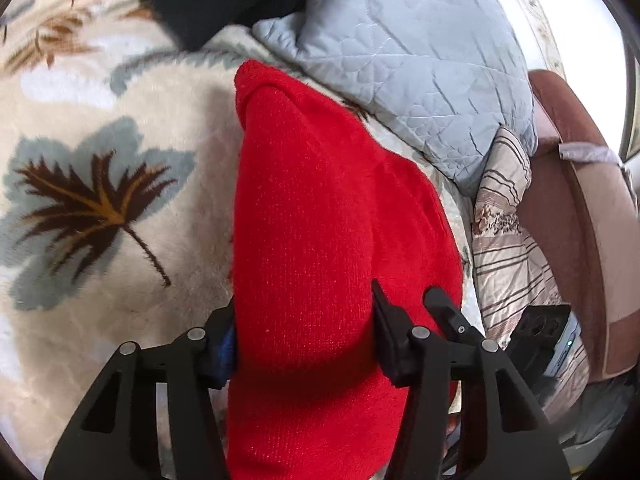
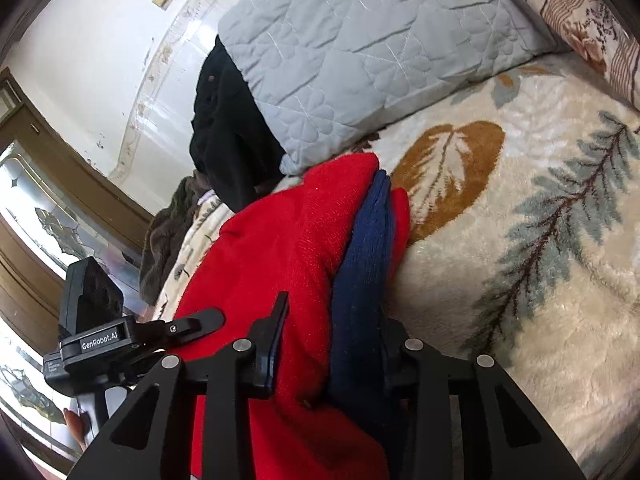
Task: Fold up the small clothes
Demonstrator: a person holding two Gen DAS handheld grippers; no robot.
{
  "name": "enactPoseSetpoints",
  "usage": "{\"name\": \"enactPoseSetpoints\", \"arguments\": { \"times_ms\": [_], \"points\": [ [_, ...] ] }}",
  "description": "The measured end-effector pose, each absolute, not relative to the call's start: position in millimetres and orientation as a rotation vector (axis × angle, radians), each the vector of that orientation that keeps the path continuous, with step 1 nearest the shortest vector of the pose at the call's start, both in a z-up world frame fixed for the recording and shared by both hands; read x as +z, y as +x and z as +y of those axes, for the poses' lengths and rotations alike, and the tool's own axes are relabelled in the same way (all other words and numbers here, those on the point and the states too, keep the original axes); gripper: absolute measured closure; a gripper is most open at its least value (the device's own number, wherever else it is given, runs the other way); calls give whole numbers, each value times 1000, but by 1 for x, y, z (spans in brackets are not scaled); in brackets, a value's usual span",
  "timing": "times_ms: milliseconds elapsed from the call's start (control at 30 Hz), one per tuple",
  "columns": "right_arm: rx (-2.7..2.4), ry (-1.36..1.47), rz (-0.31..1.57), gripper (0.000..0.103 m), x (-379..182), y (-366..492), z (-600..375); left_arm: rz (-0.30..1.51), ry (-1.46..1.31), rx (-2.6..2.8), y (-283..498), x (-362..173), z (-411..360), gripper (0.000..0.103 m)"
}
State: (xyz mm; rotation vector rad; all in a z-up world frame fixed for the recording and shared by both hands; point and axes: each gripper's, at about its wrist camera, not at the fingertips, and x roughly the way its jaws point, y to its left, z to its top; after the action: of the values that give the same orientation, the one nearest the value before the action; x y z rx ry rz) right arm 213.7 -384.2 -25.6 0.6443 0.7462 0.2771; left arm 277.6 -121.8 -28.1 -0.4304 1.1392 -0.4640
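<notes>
A small red knit garment [image 1: 320,220] with a navy blue band [image 2: 364,264] lies bunched on the leaf-patterned cream blanket [image 1: 100,200]. In the left wrist view my left gripper [image 1: 304,332] is shut on a thick fold of the red knit, which fills the gap between its jaws. In the right wrist view my right gripper [image 2: 332,356] is shut on the red and navy layers [image 2: 296,280] together. The left gripper's black body [image 2: 120,340] sits just to the left of the right one; the right gripper's tip [image 1: 444,304] shows beside my left fingers.
A grey quilted pillow [image 1: 412,60] lies behind the garment, with black clothing [image 2: 228,128] beside it. A striped floral pillow [image 1: 504,216] and a brown chair [image 1: 580,208] are at the right. A white wall and a wooden door frame [image 2: 80,184] stand beyond the bed.
</notes>
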Motion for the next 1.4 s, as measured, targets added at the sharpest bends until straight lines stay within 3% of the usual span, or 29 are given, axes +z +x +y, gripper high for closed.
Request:
{"name": "enactPoseSetpoints", "arguments": {
  "times_ms": [533,933,1100,1400],
  "points": [
    [375,609,694,67,15,149,-327,1000,-343,-420,195,30,-72,50],
    [315,498,818,68,-22,141,-295,1080,-303,-360,178,-30,-42,47],
    [271,560,872,45,-44,145,-308,1018,-270,-356,175,-39,-37,28],
    [168,508,784,41,-16,138,-316,860,-112,-233,167,-2,-30,28]
  ]
}}
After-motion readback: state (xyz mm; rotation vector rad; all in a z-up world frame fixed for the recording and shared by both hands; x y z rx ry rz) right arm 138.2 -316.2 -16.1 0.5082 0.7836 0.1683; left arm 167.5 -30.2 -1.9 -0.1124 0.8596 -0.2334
